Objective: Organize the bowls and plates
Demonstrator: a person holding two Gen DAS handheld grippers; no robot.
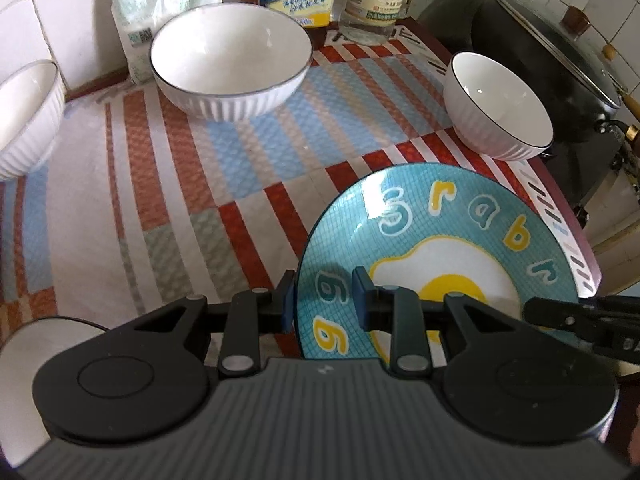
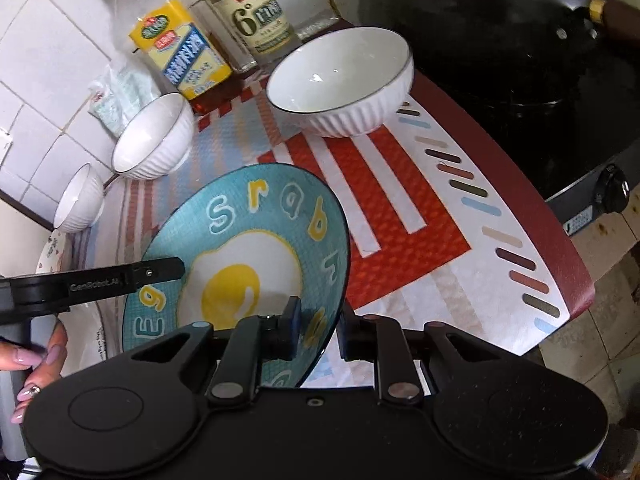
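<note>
A blue plate printed with a fried egg fills the lower right of the left wrist view, tilted up off the striped bench. The left hand-held gripper is closed on the plate's left rim, one pad on each face. In the right wrist view the same plate sits lower centre, and the right hand-held gripper clamps its right rim. Three white ribbed bowls stand apart on the bench: a large bowl upper centre, a small bowl at right, another bowl at far left.
</note>
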